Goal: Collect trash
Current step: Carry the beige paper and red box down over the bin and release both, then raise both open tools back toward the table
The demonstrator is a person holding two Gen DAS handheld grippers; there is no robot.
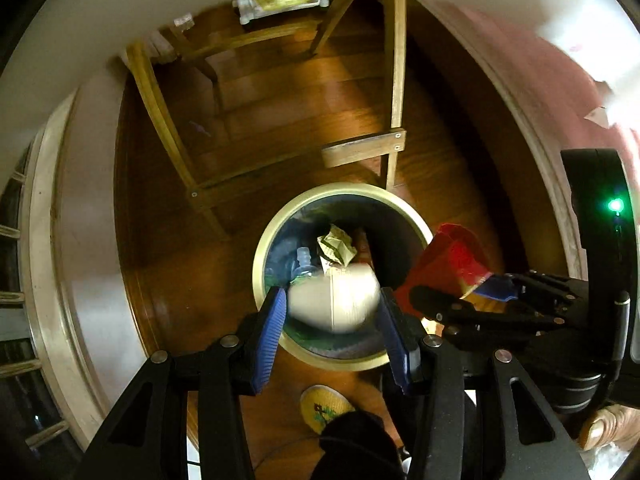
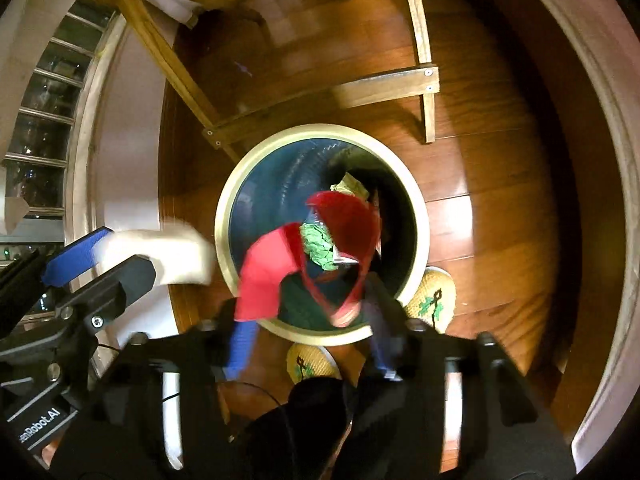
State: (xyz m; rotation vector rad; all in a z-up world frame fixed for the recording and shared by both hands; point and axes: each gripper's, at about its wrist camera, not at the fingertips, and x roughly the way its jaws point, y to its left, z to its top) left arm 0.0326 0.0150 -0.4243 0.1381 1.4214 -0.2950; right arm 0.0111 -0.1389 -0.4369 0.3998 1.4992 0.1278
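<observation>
Two parted hand-held grippers [image 1: 332, 312] [image 2: 308, 340], seemingly gripping nothing, over bin [image 1: 262, 248]

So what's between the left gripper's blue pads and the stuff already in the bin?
In the left wrist view, only the white paper cup, blurred, sits between the left gripper pads, above the bin, where a crumpled wrapper and a plastic bottle lie.

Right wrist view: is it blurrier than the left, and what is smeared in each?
Right wrist view: yes, own right gripper and red wrapper smear, bin rim sharp. Left wrist view: only the white object blurs; floor glare behind.
</observation>
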